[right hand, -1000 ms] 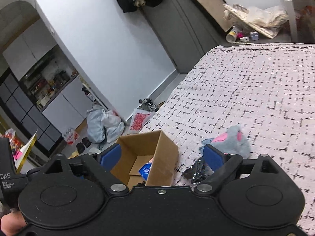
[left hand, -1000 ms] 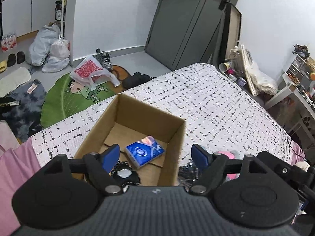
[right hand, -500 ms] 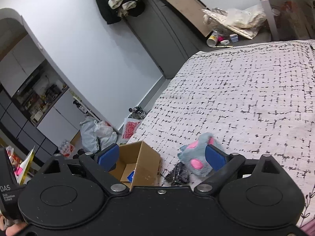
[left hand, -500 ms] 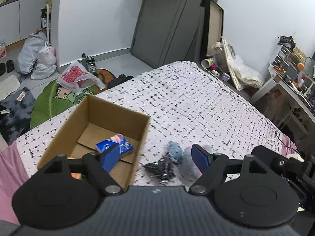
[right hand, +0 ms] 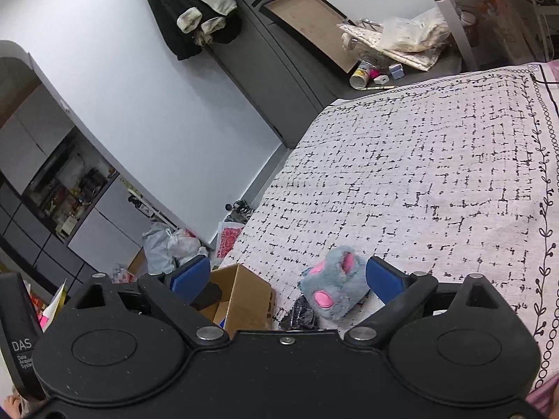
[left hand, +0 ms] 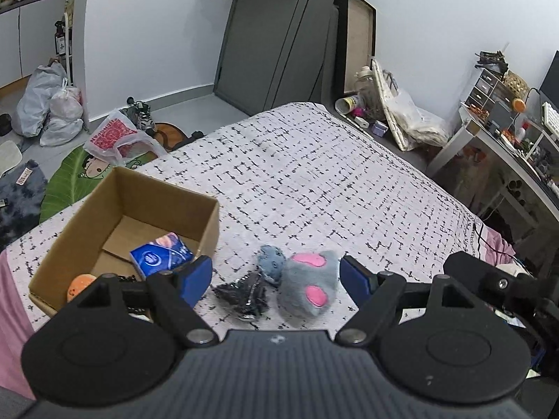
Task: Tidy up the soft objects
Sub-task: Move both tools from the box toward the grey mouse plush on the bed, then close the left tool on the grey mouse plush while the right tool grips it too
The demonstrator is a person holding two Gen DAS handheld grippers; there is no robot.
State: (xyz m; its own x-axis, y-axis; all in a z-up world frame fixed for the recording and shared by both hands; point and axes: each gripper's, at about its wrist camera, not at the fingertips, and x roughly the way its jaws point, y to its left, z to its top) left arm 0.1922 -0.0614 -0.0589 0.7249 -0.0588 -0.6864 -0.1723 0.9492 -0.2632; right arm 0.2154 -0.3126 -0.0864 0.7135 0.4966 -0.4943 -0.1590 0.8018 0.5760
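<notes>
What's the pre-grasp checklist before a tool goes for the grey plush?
1. Left tool open, nothing held: ok.
2. Right tool open, nothing held: ok.
3. Grey plush lying on the bedspread, outside the cardboard box: ok.
4. Plush free of neighbours: not ok; the small blue plush and the black crinkled item lie right against it in the left wrist view.
5. Box has room: ok; the blue tissue pack and an orange item leave bare floor.
6. Plush centred between either tool's fingers: not ok; it sits toward the right finger in both views.
</notes>
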